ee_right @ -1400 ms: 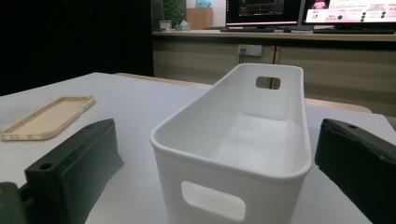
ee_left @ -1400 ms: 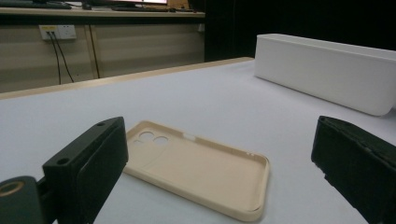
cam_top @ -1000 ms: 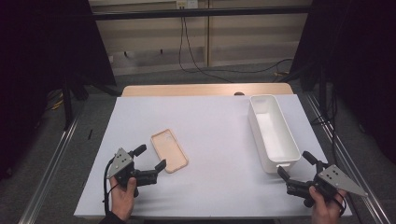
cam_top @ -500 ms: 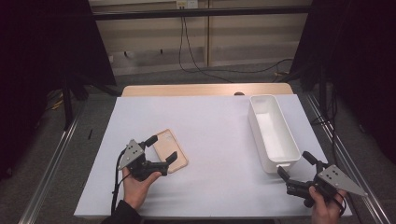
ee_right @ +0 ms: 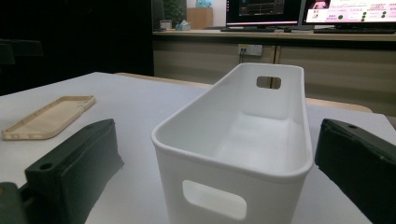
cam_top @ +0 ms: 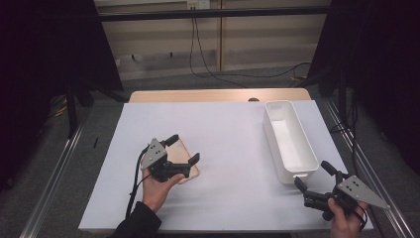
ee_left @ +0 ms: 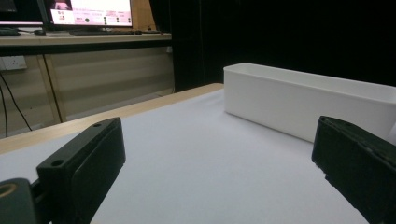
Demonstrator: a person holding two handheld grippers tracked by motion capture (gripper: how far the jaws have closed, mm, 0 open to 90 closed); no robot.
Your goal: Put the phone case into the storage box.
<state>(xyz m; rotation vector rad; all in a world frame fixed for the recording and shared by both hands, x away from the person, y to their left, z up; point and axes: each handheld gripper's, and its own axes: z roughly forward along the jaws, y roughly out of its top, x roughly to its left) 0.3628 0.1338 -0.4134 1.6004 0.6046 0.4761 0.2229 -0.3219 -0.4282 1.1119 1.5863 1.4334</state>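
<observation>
Over the near-left part of the white-covered desk [cam_top: 233, 134], the left gripper [cam_top: 184, 150] was seen hovering above the flat tan rubbery phone case [cam_top: 184, 159], jaws spread wide with nothing between them. In the left gripper view the jaws pointed past the case toward the bin; the case itself was not caught between them there. The case was lying flat on the desk, well apart from the long white plastic bin [cam_top: 289, 140] standing at the right. The right gripper [cam_top: 313, 179] was held just beside the bin's near end, jaws likewise parted and empty.

Risks, as judged: a thin case lying flat offers little edge, so the jaws could close on air or skid it across the smooth sheet. If only the soft rim were pinched, the case could flex and slip out on lifting. The right gripper, so close to the bin's handle cut-out, could nudge the light bin if shifted carelessly.

Count: one phone case, one bin, two grippers, one desk sheet. The bin was seen empty.
</observation>
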